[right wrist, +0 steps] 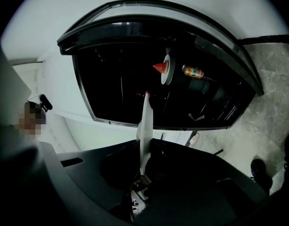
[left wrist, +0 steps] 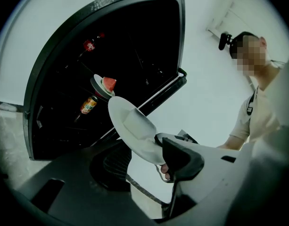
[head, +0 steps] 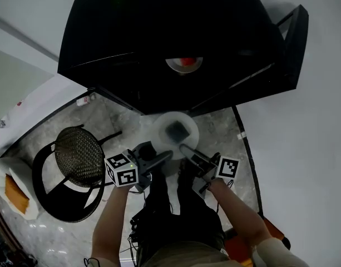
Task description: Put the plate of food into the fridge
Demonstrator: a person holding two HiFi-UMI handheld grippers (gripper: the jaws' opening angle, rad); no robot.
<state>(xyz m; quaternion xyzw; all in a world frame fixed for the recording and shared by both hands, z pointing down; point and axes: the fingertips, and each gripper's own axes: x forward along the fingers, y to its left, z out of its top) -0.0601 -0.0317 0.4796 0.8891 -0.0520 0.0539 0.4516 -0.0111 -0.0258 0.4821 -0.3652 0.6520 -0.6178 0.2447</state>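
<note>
A white plate point(head: 176, 131) carrying a pale block of food point(head: 176, 130) hangs in front of the open black fridge point(head: 159, 32). My right gripper point(head: 184, 148) is shut on its near rim. In the right gripper view the plate point(right wrist: 145, 126) stands edge-on between the jaws of that gripper point(right wrist: 144, 168). Beside the plate, my left gripper point(head: 162, 159) is open and holds nothing. The left gripper view shows the plate point(left wrist: 132, 131) tilted, with the right gripper point(left wrist: 179, 157) clamped on its lower edge. Nothing lies between the jaws of the left gripper point(left wrist: 135, 173).
Inside the fridge stand a second plate with a red watermelon slice point(left wrist: 106, 84) and a bottle point(left wrist: 89, 105) beside it. The fridge door point(head: 292, 38) stands swung open at the right. A black chair with a mesh seat point(head: 75, 160) stands on the marble floor at the left.
</note>
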